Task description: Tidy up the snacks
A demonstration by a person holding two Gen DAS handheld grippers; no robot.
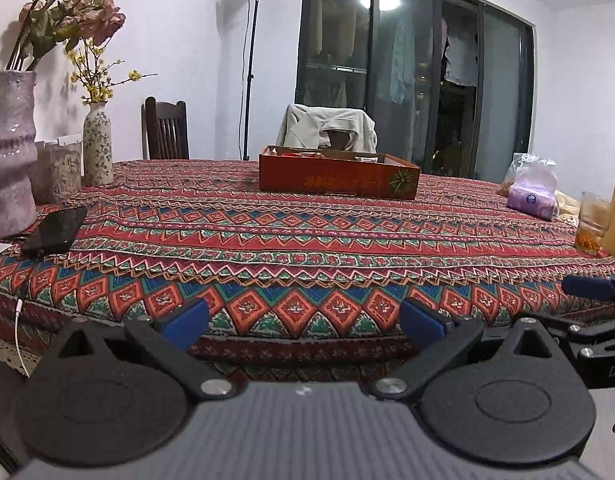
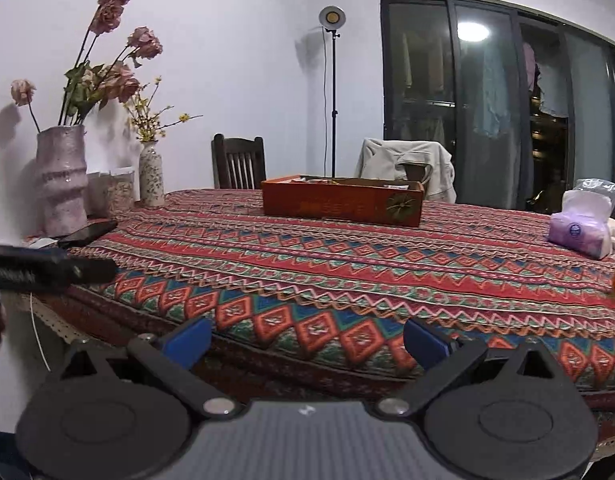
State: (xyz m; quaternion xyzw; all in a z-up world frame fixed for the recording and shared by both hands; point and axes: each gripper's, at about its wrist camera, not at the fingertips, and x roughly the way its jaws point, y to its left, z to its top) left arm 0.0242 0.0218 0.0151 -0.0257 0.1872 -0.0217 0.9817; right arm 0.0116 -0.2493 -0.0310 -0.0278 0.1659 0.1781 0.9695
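Snacks sit inside an orange box (image 1: 338, 178) toward the far middle of the bench (image 1: 307, 240), only their tops showing over its rim, too small to tell apart. Across the patterned cloth from left to right: a pale vase (image 1: 9, 152) of dried roses, a dark phone (image 1: 55, 230), a slim floral vase (image 1: 98, 144), the box, a purple tissue pack (image 1: 533, 200), and a glass (image 1: 593, 224) cut off by the frame edge. Behind stand two chairs, a floor lamp (image 1: 255, 60) and dark sliding doors. Left hand-held gripper (image 1: 305, 320) and right hand-held gripper (image 2: 307, 344) both gape wide, holding nothing, at the near edge.
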